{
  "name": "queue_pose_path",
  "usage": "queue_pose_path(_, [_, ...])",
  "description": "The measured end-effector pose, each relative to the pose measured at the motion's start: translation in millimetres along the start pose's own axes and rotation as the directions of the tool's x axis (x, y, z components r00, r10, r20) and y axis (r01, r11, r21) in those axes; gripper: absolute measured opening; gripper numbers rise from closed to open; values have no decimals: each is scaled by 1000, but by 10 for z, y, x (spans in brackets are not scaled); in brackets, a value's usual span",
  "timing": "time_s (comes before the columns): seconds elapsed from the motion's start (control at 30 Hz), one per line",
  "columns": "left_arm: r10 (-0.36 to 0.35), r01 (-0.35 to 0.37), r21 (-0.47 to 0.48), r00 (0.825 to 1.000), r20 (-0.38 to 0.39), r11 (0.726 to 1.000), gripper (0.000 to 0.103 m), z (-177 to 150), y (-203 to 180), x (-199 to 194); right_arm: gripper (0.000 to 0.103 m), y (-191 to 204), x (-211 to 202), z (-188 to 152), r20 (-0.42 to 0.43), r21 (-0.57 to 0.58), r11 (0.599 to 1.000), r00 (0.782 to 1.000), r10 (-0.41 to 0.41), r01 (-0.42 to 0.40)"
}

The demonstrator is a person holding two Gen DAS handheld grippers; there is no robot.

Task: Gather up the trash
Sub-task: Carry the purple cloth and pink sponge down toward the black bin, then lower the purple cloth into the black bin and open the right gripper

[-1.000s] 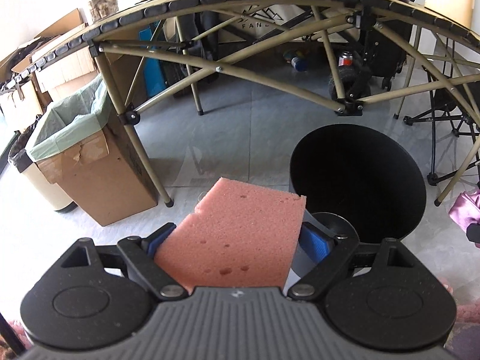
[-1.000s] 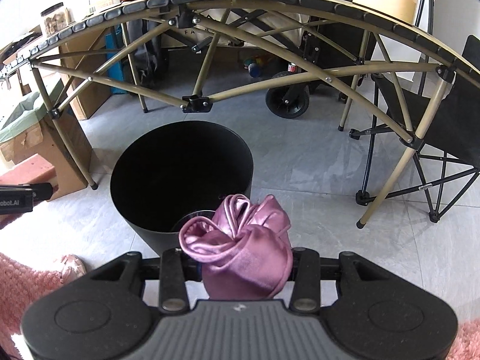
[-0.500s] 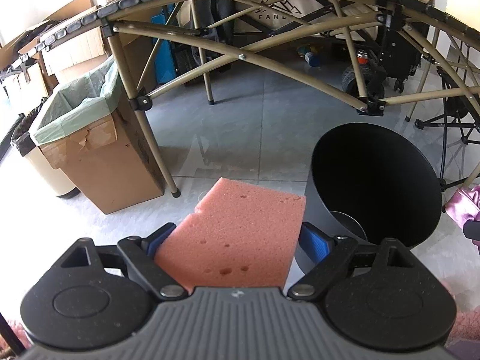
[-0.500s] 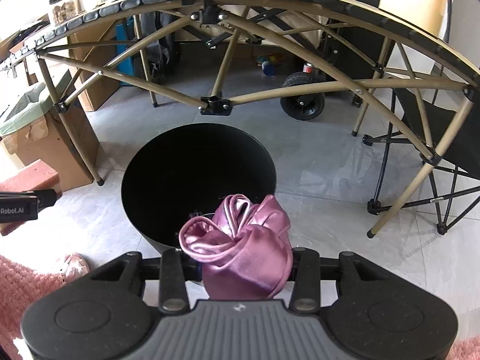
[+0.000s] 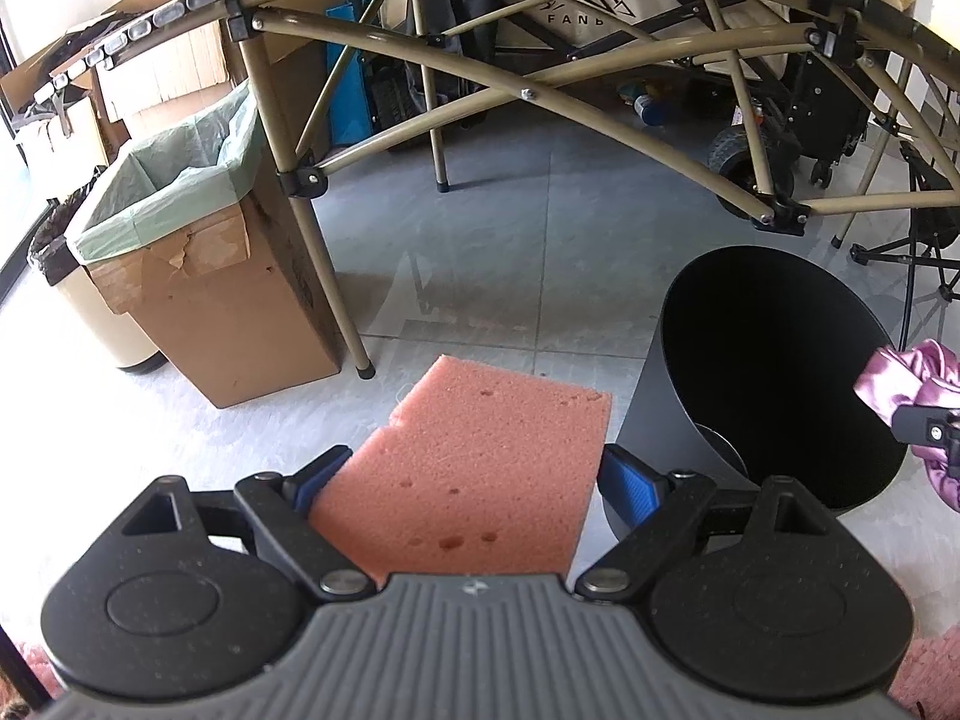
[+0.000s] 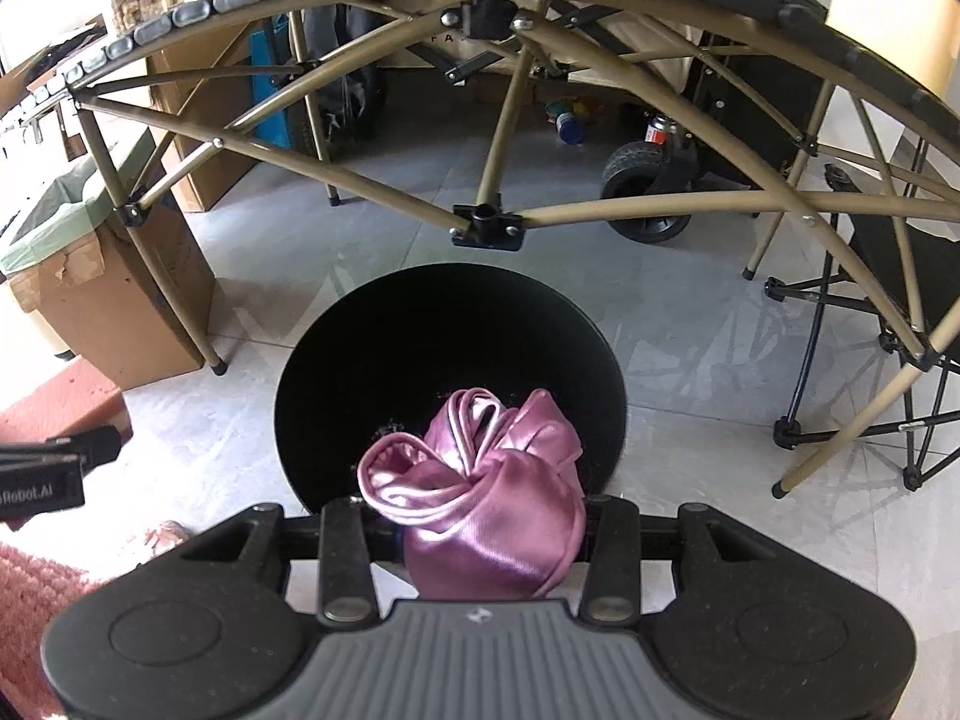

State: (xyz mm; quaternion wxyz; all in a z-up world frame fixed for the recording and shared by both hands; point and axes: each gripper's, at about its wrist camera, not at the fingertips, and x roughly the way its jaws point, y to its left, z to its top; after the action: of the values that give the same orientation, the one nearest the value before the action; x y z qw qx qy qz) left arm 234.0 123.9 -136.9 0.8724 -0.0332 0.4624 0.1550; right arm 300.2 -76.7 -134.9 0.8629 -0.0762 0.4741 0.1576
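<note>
My left gripper is shut on a pink sponge and holds it above the floor, left of a black round bin. My right gripper is shut on a crumpled shiny pink cloth and holds it over the near rim of the same bin. The cloth also shows at the right edge of the left wrist view. The sponge shows at the left edge of the right wrist view. The bin's inside is dark.
A folding table with a tan tube frame spans the back. A cardboard box lined with a green bag stands at the left, a cream bin beside it. A folding chair is at the right. Pink rug lies near.
Both grippers have moved forward and closer to the bin. The pink cloth now hangs over the bin's near rim. The sponge has shifted left relative to the bin.
</note>
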Motion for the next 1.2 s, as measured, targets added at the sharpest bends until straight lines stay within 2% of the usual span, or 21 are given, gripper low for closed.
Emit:
queue_pose_path(0.23, [6,-6,-16,1000,-19,1000,89,24,24,74,40,93,188,183,-22,13,1000,1000,13,-12])
queue_pose_path(0.57, [1,-2,-31,999,-37,1000,89,80,45,160,40,102,542,389,-107,83,997,994,19,-10])
queue_pose_path(0.8, [-5,3,-46,999,-41,999,89,115,57,201,40,81,820,457,-181,149,989,983,35,-7])
queue_pose_path(1.2, [-14,11,-49,998,-53,999,88,177,43,240,40,135,1103,480,-254,184,983,967,32,16])
